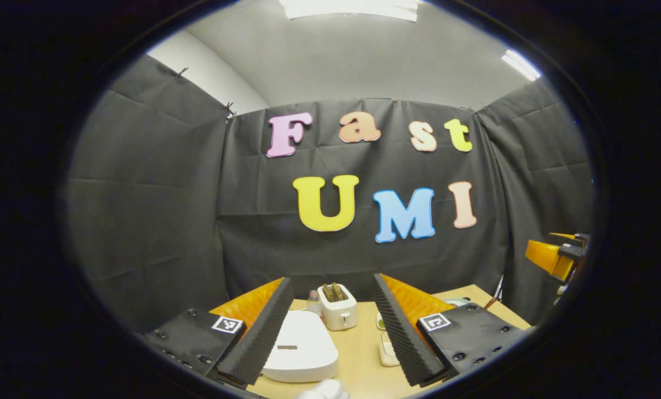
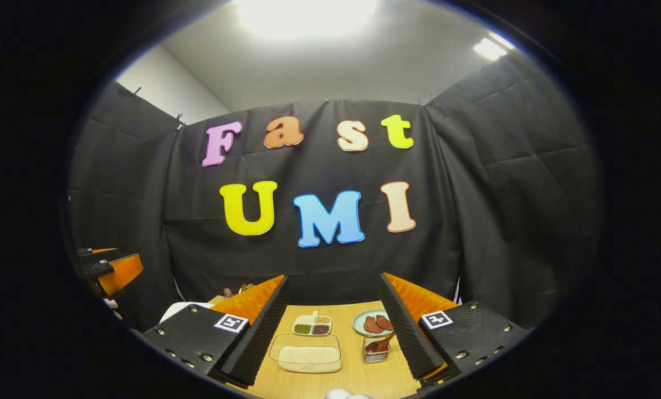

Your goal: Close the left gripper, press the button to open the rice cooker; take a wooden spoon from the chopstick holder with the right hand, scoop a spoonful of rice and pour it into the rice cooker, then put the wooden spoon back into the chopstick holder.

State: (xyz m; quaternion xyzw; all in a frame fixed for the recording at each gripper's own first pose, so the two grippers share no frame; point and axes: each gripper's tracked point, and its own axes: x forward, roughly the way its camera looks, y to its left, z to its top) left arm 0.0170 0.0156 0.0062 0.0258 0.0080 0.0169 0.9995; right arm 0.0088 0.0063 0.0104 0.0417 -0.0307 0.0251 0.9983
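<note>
One white rice cooker (image 1: 301, 346) sits on the bench (image 1: 358, 354), lid down, with one white toaster (image 1: 338, 306) behind it holding two slices. The right gripper view shows one clear container of rice (image 2: 306, 353), one four-part dish (image 2: 312, 325), one plate (image 2: 359, 322) bearing two reddish pieces, and one chopstick holder (image 2: 375, 351) with one wooden spoon (image 2: 383, 341).

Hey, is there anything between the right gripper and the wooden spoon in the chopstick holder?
Nothing visible blocks it. The right gripper is open above the table, and the wooden spoon leans in the chopstick holder just inside its right finger. The clear rice container and divided dish lie off to the left.
</note>
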